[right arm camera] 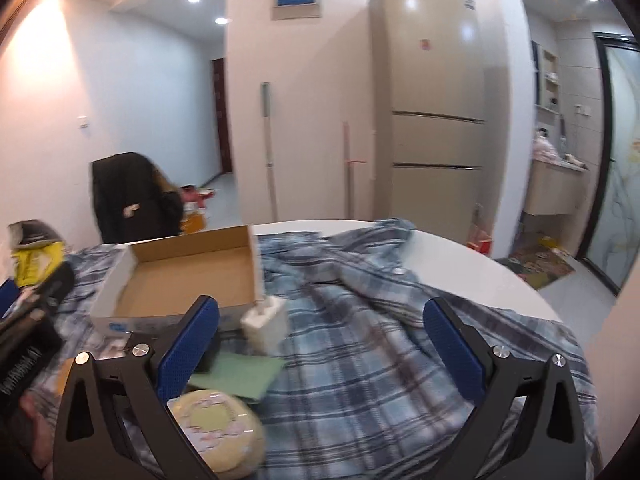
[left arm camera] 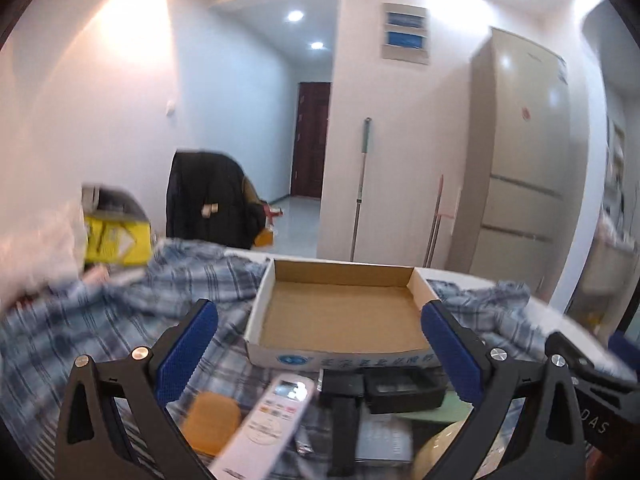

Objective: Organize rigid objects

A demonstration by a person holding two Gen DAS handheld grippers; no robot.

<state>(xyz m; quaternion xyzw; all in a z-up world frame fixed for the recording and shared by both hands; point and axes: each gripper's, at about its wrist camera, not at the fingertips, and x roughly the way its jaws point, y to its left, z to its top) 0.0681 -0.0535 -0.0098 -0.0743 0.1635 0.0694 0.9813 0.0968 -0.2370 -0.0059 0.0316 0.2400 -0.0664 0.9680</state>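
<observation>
Closest to the left wrist camera, the left gripper [left arm camera: 320, 344] has its blue-padded fingers [left arm camera: 186, 354] spread wide and empty. Between them lie a white remote control [left arm camera: 268, 420], tilted, an orange pad [left arm camera: 214, 420] just left of it, and a black boxy device [left arm camera: 384, 390] to its right; all are blurred. Just beyond these sits an open cardboard box [left arm camera: 340, 312], shallow and empty, white outside with blue print on its near wall. It rests on a blue plaid cloth [left arm camera: 120, 304] that covers the white round bench [right arm camera: 460, 252].

Nearest the right wrist camera, the right gripper [right arm camera: 322, 344] also holds its fingers [right arm camera: 452, 352] wide apart, gripping nothing. A round yellow tin [right arm camera: 218, 428] lies by its left finger, with a green sheet [right arm camera: 240, 372] just behind it and a white block [right arm camera: 266, 322] touching the box's near corner. Farther off, a yellow package [left arm camera: 116, 240] sits at the bench's left edge, a dark jacket [left arm camera: 208, 196] hangs over a chair, and a beige refrigerator [right arm camera: 436, 100] stands against the far wall.
</observation>
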